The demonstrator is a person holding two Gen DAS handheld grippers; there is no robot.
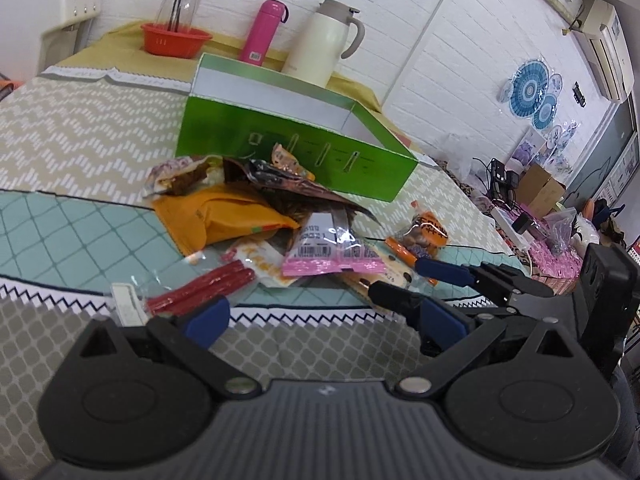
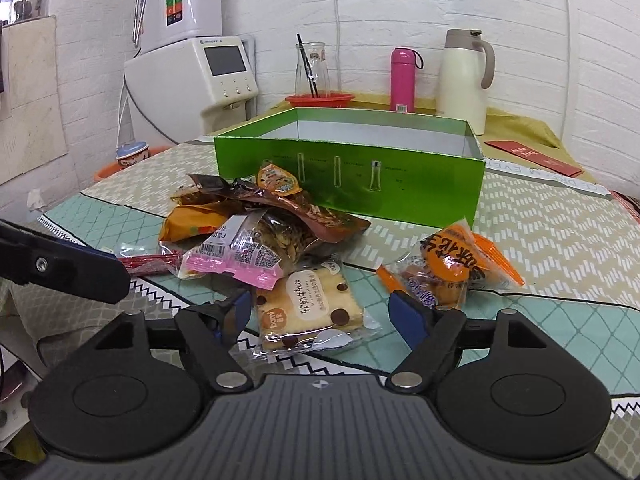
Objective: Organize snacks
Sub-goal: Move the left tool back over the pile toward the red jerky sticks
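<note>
**Both grippers open over the snack pile**

The right gripper spreads wide around the biscuit packet. The left gripper hangs wide, holding nothing. Snacks lie heaped on the table before the green box.

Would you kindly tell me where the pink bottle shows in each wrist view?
Left wrist: pink bottle at top, left of centre, behind the green box.
Right wrist: pink bottle upper right of centre.
Shared landmark: the cream jug to its right.
</note>
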